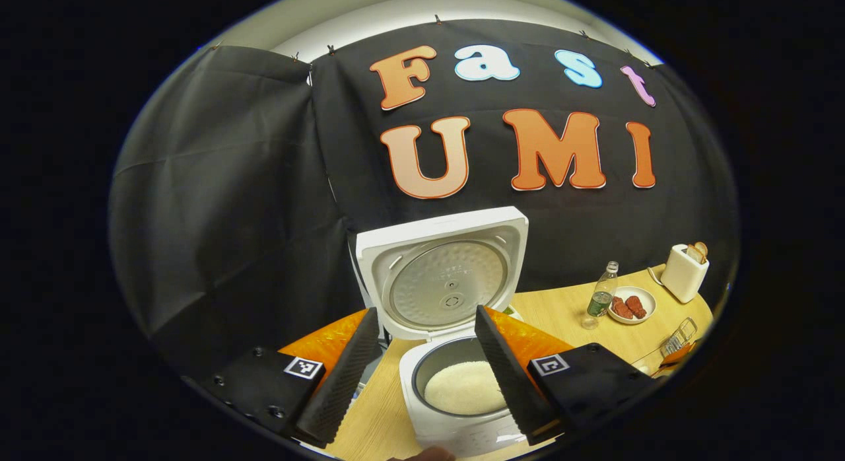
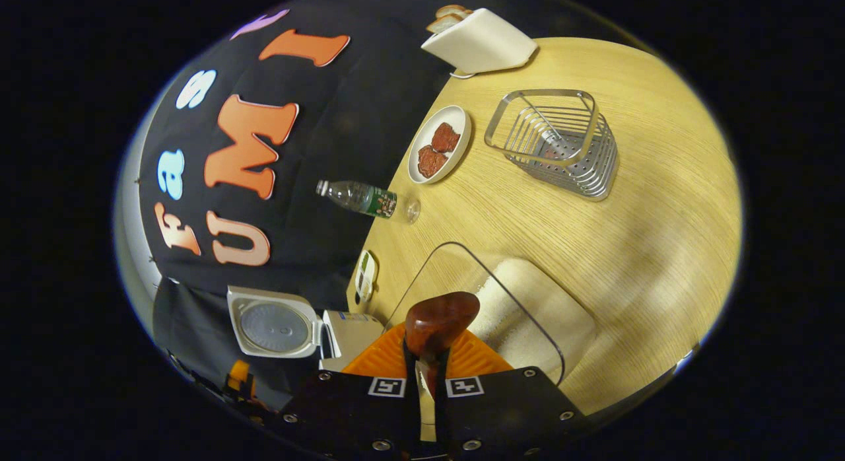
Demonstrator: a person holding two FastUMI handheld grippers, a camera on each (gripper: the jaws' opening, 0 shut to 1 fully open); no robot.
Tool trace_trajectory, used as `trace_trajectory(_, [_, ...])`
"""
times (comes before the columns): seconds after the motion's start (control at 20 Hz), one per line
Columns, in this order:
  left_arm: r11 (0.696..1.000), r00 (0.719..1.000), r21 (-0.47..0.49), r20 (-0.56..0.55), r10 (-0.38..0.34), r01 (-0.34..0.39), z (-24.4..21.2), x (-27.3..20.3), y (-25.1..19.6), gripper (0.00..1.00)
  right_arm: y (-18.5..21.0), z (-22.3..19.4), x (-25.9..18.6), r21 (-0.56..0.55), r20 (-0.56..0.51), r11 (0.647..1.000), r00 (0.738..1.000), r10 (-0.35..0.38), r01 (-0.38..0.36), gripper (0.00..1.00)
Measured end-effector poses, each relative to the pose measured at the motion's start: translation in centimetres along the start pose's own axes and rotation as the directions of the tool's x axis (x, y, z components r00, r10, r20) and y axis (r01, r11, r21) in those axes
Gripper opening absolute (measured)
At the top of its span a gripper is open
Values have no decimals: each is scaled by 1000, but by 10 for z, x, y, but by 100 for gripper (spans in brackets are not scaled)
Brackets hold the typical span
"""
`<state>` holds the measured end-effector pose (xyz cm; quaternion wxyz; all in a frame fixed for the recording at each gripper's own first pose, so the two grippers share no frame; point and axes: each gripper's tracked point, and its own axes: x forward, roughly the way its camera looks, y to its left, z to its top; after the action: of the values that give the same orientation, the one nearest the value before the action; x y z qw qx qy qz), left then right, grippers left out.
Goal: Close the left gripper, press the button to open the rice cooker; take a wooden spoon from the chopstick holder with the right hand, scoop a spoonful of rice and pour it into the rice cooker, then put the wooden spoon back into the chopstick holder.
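Observation:
The white rice cooker [image 1: 462,434] stands open with its lid [image 1: 449,276] raised upright, and white rice lies in the inner pot [image 1: 465,385]. My left gripper [image 1: 428,312] is open just in front of the cooker, one finger on each side of the pot, holding nothing. My right gripper [image 2: 426,365] is shut on the handle of the wooden spoon [image 2: 441,322]. The spoon's dark brown bowl hangs over the near corner of a clear container of rice [image 2: 528,316]. The wire chopstick holder [image 2: 554,144] stands farther along the table. The open cooker [image 2: 277,329] sits off to the left.
On the wooden table [image 2: 647,203] are a plastic bottle [image 2: 360,198], a plate with reddish food [image 2: 439,146] and a white toaster with bread [image 2: 478,41]. A small white object [image 2: 365,274] lies near the table's edge by the cooker. Black cloth hangs behind.

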<state>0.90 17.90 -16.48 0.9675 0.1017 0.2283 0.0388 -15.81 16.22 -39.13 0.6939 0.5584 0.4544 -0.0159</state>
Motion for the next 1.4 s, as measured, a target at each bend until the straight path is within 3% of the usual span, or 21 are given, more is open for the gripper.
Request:
trace_trajectory(0.05, [1000, 1000, 1, 6, 3, -3, 2, 0, -1, 94, 4, 7, -3, 31, 8, 999, 1000, 21, -22, 8])
trace_trajectory(0.2, [1000, 1000, 0, 21, 10, -10, 7, 1, -3, 94, 26, 29, -11, 143, 38, 984, 994, 99, -103, 8])
trace_trajectory(0.25, [1000, 1000, -4, 28, 12, -12, 9, 0, -3, 99, 33, 36, -13, 178, 48, 975, 991, 126, -133, 8])
trace_trajectory(0.4, [1000, 999, -17, 48, 26, -25, 16, -1, -1, 99, 59, 46, -15, 244, 52, 949, 980, 193, -200, 8])
trace_trajectory(0.55, [998, 997, -34, 62, 48, -46, 17, -4, 7, 94, 88, 46, -7, 296, 35, 921, 967, 254, -253, 8])
trace_trajectory(0.8, [993, 992, -66, 68, 104, -99, 16, -10, 33, 98, 150, 23, 19, 352, -30, 886, 942, 333, -302, 8])
trace_trajectory(0.95, [986, 987, -86, 65, 146, -141, 13, -17, 55, 99, 188, 2, 38, 332, -91, 894, 933, 347, -300, 8])
trace_trajectory(1.0, [984, 985, -93, 65, 160, -154, 12, -19, 62, 94, 202, -3, 42, 323, -107, 897, 930, 351, -302, 8])
trace_trajectory(1.05, [981, 983, -99, 61, 176, -169, 11, -22, 70, 98, 216, -9, 48, 304, -126, 903, 927, 354, -304, 8])
trace_trajectory(1.1, [977, 980, -105, 58, 191, -184, 8, -25, 78, 94, 227, -14, 55, 288, -137, 910, 927, 349, -300, 8])
trace_trajectory(1.2, [970, 975, -122, 47, 217, -210, 2, -31, 92, 98, 248, -27, 68, 225, -164, 929, 928, 333, -293, 8])
trace_trajectory(1.35, [960, 967, -132, 29, 253, -247, -4, -38, 110, 95, 276, -45, 83, 143, -204, 944, 924, 322, -298, 7])
trace_trajectory(1.4, [958, 965, -134, 25, 260, -254, -7, -38, 114, 99, 285, -50, 86, 109, -212, 948, 925, 315, -299, 8])
